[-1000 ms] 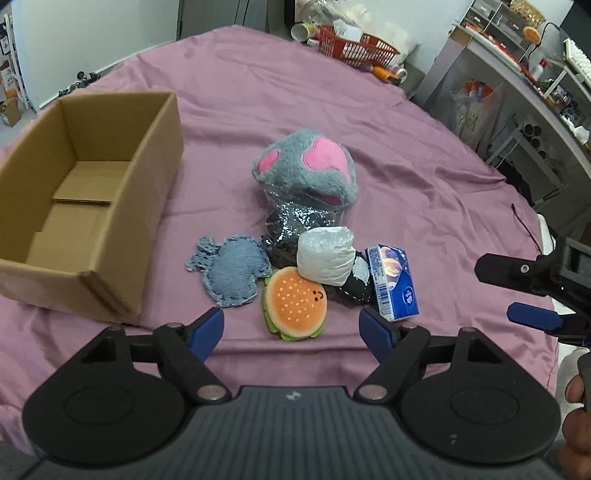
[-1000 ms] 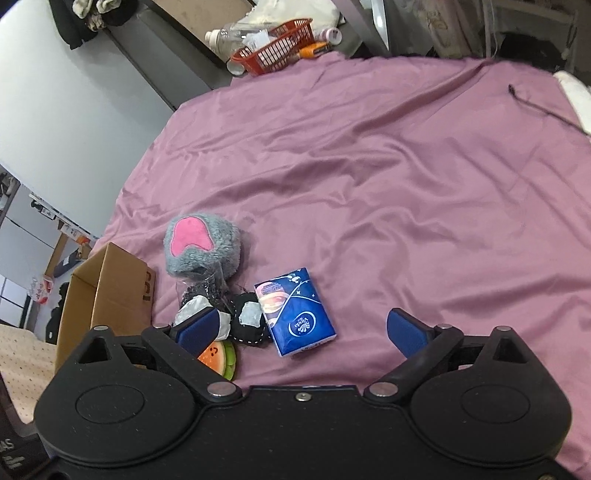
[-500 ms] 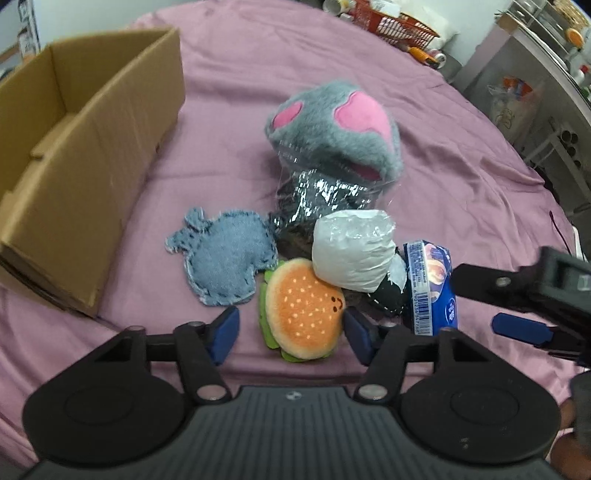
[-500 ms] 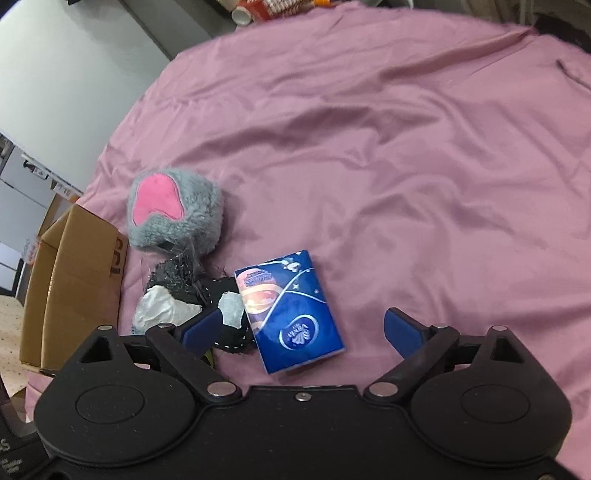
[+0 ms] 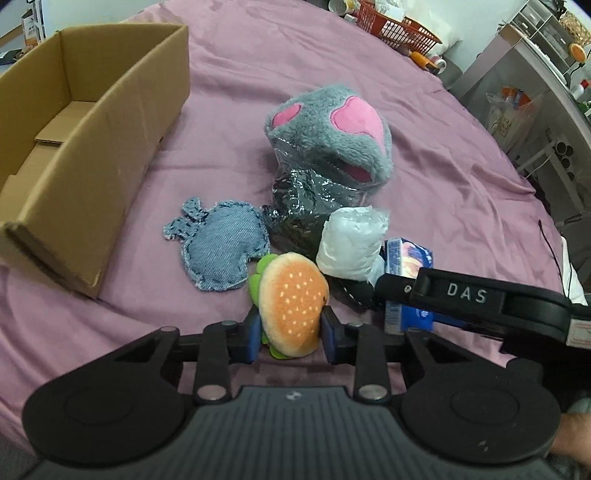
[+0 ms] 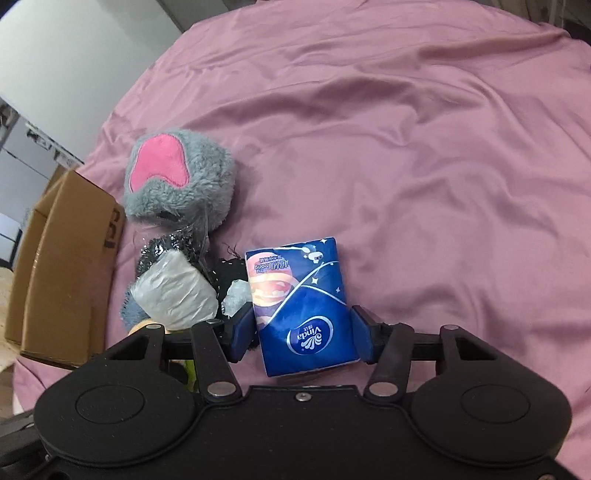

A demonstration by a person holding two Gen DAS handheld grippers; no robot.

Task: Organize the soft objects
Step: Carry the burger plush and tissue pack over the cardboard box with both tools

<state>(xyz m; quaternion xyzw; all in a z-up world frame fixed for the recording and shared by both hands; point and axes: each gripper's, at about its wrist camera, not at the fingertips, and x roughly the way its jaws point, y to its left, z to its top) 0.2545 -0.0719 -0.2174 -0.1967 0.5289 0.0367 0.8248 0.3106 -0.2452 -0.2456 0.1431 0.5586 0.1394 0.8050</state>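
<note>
An orange burger plush [image 5: 291, 295] lies on the purple sheet. My left gripper [image 5: 291, 334] is closing on it, its blue pads pressing both sides of the bun. My right gripper [image 6: 303, 334] is closing on a blue tissue pack [image 6: 295, 288], with a pad against each long edge. In the left wrist view a black finger [image 5: 472, 295] of the right gripper reaches across that pack [image 5: 406, 258]. Behind them lie a denim apple cushion [image 5: 221, 247], a white wrapped bundle [image 5: 351, 243], a shiny black bag [image 5: 306, 199] and a grey plush paw [image 5: 332, 136] with pink pads.
An open, empty cardboard box [image 5: 122, 147] stands on the left of the sheet and shows in the right wrist view as the box [image 6: 70, 266] at the left edge. A red basket [image 5: 399, 26] and shelves stand beyond the far edge. Bare sheet [image 6: 443, 147] spreads to the right.
Both grippers came down onto the pile and narrowed. The left pads went from wide apart to pressing the burger plush; the right pads closed in against the tissue pack.
</note>
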